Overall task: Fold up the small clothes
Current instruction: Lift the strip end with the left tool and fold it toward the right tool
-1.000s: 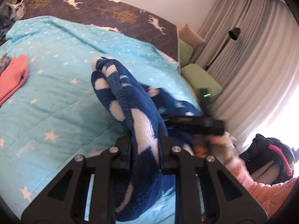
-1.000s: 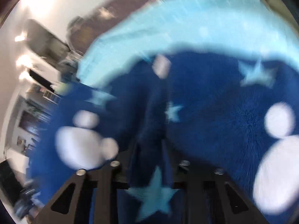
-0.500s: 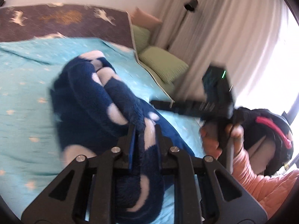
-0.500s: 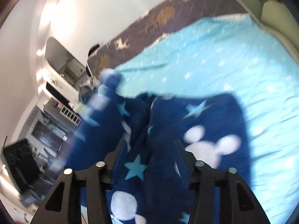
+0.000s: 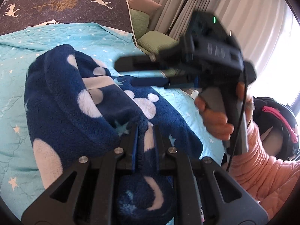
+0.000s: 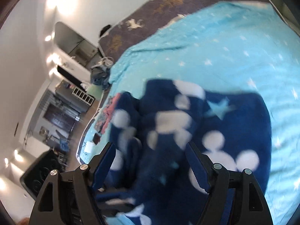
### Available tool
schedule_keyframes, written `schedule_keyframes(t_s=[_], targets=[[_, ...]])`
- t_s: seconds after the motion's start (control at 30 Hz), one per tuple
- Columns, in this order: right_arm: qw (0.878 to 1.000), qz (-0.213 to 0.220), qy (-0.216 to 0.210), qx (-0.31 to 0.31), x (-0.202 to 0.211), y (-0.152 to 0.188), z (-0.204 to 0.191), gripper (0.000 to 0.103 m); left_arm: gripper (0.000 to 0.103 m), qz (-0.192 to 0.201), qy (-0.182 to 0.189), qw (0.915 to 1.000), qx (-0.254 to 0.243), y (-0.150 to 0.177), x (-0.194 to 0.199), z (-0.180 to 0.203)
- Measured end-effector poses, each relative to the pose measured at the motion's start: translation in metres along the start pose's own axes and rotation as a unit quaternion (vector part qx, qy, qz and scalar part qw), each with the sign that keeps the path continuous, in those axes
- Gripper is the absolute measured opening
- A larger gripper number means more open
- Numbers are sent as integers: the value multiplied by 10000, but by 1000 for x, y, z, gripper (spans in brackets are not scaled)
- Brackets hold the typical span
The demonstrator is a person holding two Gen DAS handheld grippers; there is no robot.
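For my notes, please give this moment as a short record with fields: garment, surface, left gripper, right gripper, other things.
garment: blue fleece with white and star shapes, partly folded over itself
surface: quilt, turquoise with stars, on a bed
left gripper: jaws shut on a fleece edge
right gripper: jaws just opened wide, pads off the cloth; fleece lies below
other things: green pillows beside the bed; curtain; clothes pile at the quilt's far edge

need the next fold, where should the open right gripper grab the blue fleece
Grip the flat single-layer edge of the blue fleece where it lies spread on the bedspread. Come in low from that far side with the right gripper. The bunched near part is thick and already pinched by the left gripper.
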State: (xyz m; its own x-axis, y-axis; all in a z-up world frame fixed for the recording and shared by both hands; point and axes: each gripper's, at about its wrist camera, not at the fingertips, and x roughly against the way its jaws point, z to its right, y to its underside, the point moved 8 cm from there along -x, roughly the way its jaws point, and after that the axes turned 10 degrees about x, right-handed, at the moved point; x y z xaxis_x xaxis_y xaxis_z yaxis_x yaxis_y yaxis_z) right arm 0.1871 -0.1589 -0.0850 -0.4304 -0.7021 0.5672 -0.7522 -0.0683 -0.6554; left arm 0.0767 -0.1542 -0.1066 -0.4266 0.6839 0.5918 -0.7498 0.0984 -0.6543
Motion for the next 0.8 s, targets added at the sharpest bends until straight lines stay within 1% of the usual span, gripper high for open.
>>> schedule_keyframes(t_s=[0.1,0.2,0.23,0.33,0.37,0.4,0.43,0.47,0.5,0.53,0.57,0.6,0.63,0.67,0.7,0.73,0.77,0.8], targets=[[9994,-148,32,297,-9,-11,-14,78,16,-30,-23,10000,-59,-1,-8,2],[9972,-485,-97,556,-26,-14,-34,79,16,-42,-45,9999,-91,-1,-11,4],[9962,-628,-114,594,-36,-15,-38,79,16,-38,-53,9999,-95,-2,-11,5],[9949,-834,-58,572,-57,-14,-42,78,17,-16,-120,9998,-153,-4,-12,9],[9940,-938,-74,558,-69,-13,-43,74,17,-6,-162,9997,-188,-3,-12,11],[9935,-993,-78,560,-72,-10,-42,31,17,3,-195,9996,-224,-2,-11,13],[9922,-1097,-21,584,-79,-7,-42,8,18,19,-250,9993,-264,-1,-9,15],[9919,-1127,143,568,-80,-5,-40,10,19,59,-306,9990,-304,-1,-6,17],[9921,-1089,201,583,-77,-5,-39,10,25,104,-305,9989,-333,-1,1,21],[9928,-980,243,643,-71,-7,-41,10,29,155,-225,9990,-350,-1,9,26],[9935,-882,252,670,-63,-8,-42,10,41,250,-114,9989,-382,-1,20,33],[9940,-830,244,673,-57,-9,-41,10,61,422,-78,9979,-476,-1,35,40],[9946,-782,266,630,-49,-10,-36,10,70,599,-178,9961,-617,0,47,44],[9952,-742,312,563,-44,-11,-31,10,76,730,-320,9938,-772,2,54,47],[9958,-712,326,479,-40,-12,-25,10,77,810,-498,9907,-975,6,61,50],[9966,-694,270,347,-36,-12,-18,10,78,783,-603,9888,-1118,12,63,51],[9972,-693,192,217,-35,-10,-14,10,81,694,-627,9887,-1173,19,61,52],[9973,-698,152,154,-34,-10,-13,10,82,609,-656,9890,-1173,25,56,51]])
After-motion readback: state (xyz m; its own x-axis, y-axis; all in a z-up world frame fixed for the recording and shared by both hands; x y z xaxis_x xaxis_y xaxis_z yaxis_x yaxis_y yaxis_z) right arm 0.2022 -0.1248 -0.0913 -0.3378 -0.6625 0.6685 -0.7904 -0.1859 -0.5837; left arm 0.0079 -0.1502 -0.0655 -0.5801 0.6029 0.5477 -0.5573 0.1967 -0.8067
